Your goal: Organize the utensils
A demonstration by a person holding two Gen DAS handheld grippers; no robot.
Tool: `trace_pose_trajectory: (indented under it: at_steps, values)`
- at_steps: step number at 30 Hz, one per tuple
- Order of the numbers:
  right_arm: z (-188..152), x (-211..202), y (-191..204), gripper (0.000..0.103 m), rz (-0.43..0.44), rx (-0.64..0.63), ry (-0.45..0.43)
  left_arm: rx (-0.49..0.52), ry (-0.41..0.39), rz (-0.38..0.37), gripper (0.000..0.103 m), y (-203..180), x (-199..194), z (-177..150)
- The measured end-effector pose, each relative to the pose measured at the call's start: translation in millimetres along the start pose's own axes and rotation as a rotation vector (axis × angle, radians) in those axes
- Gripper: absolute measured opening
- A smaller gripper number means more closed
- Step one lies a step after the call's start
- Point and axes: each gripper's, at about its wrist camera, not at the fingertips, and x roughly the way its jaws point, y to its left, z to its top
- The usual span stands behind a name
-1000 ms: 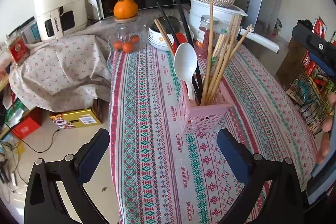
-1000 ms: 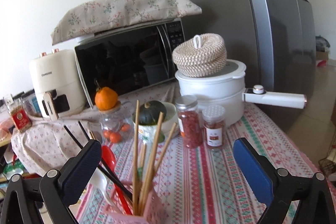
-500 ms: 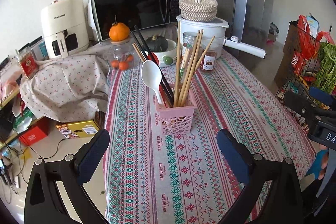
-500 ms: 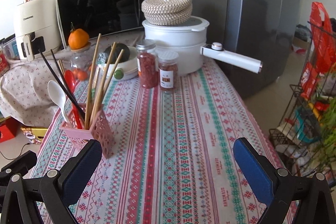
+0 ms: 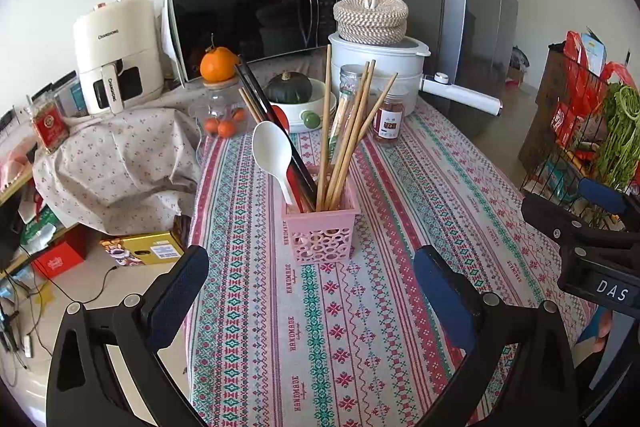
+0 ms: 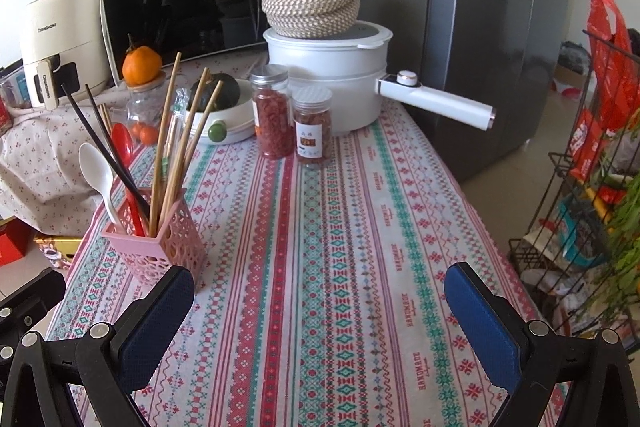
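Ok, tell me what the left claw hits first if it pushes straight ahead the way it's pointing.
Most likely the pink utensil holder, which stands centred ahead of the open left claw on the tablecloth. Nothing lies between them, though the fisheye makes depth uncertain, and a downward tilt could meet cloth first.

One pink holder (image 5: 320, 227) is counted on the counter (image 6: 360, 267). In it two spoons are seen, one white spoon (image 5: 272, 151) and one red spoon (image 6: 122, 145), along with two black chopsticks (image 6: 100, 143). The wooden chopsticks (image 5: 348, 139) number about six, though the bunch overlaps and cannot be counted surely. Two spice jars (image 6: 312, 125) are counted, one white pot (image 6: 332, 83), one woven lid (image 6: 312, 5), one microwave (image 5: 252, 19), and two tongs (image 5: 312, 291) (image 6: 320, 311).
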Motion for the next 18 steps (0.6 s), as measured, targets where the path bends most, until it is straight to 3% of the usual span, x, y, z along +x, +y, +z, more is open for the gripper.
trace_pose_trajectory:
  at_steps: [18]
  values:
    - [-3,5,11,0.103,-0.009,-0.026,0.005,0.006,-0.001,0.000,0.103,-1,-1,-1]
